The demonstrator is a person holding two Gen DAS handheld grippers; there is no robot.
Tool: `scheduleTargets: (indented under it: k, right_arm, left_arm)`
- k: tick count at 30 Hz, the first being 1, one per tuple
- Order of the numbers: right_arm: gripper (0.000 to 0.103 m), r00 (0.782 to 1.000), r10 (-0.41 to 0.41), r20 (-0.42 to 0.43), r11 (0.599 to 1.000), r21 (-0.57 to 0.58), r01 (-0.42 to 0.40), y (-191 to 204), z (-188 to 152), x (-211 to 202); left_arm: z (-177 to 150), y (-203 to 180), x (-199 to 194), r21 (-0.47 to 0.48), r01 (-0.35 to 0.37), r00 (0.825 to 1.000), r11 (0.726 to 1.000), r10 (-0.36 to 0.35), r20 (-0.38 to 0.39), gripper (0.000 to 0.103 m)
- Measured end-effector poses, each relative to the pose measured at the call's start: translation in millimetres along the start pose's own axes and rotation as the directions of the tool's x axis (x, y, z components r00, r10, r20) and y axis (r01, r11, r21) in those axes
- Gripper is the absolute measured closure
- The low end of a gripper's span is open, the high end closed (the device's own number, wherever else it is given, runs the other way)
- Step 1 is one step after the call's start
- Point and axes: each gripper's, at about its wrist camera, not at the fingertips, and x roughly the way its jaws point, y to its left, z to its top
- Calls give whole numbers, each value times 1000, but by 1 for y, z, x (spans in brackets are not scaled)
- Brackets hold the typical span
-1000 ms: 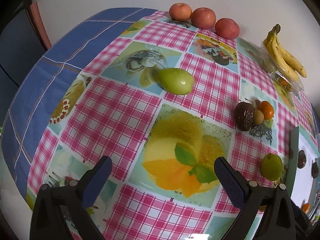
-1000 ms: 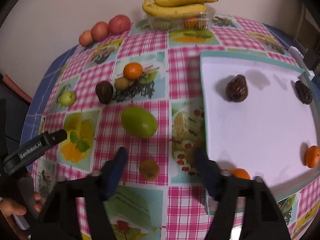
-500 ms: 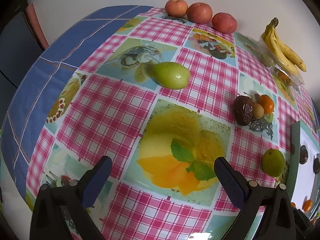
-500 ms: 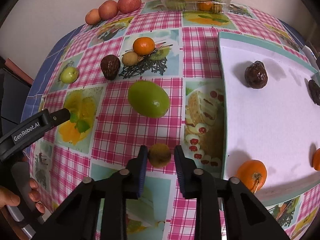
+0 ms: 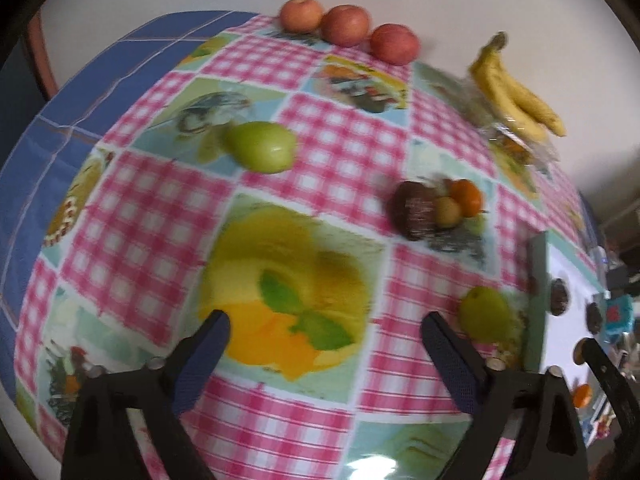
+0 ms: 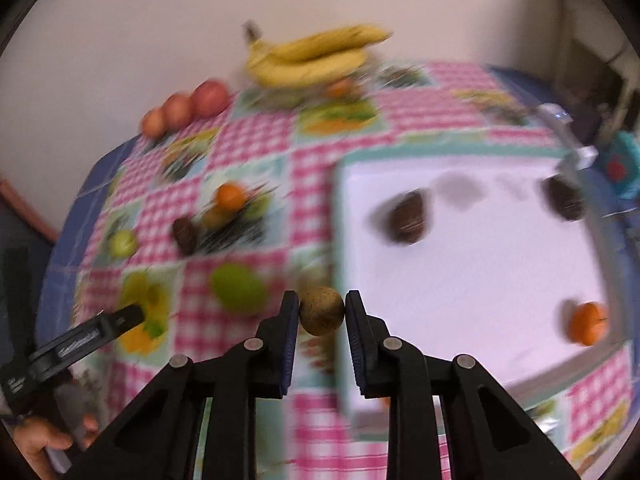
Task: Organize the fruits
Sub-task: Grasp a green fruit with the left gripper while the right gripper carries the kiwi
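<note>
My right gripper (image 6: 322, 312) is shut on a small brown kiwi (image 6: 322, 311) and holds it above the table, beside the left edge of the white tray (image 6: 472, 280). The tray holds two dark fruits (image 6: 408, 220) and an orange (image 6: 588, 322). My left gripper (image 5: 324, 340) is open and empty over the checked tablecloth. A green mango (image 5: 262, 146) lies ahead of it, a second green fruit (image 5: 484, 314) by its right finger. A dark fruit, small kiwi and orange (image 5: 438, 208) sit clustered together.
Three red apples (image 5: 346, 26) line the far edge by the wall. Bananas (image 5: 516, 92) rest on a clear plastic box at the back right. The left gripper's finger (image 6: 86, 336) shows in the right wrist view. The view is motion-blurred.
My right gripper closed on the kiwi and lifted it off the table, swinging toward the tray. The left gripper stayed open and shifted slightly.
</note>
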Motion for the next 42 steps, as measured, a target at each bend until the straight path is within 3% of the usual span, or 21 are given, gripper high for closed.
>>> scheduleTargets:
  k: [3,12,18,20,24,29,35,42]
  right_arm:
    - [78,998,-52,31,998,48,50,-21,6,-6]
    - [78,993,-119,9,975,189,115,-72,9,3]
    - [78,994,-113,-4,977,184,112,-75,8,8]
    - [78,994,-113,-5,977,182,112,-73,8,10]
    - [78,993,-114,-6,978,176,113,-71,10,12]
    - [78,993,-119,-6,977,176,118,-70,13,15]
    - [78,992,-122,-7,973,194,121,-75,16,18]
    - [78,991,-132,5,962,240,127,-85,17,15]
  left_arm:
    - [-1,-14,0,12,63,998,998,-63,0,16]
    - [-7,-66,9,138,143,990,980,-144,-3,19]
    - [-5,-90,16,184,206,978,961,-209,-4,33]
    - [-7,-93,18,188,197,980,962,-200,-3,38]
    - [-5,-93,30,152,218,976,964,-216,-31,39]
    - [-3,-97,39,137,257,966,957,-252,-55,55]
    - [-3,-98,38,118,256,967,960,-251,-52,55]
    - [-1,-106,15,142,326,945,935,-326,-22,55]
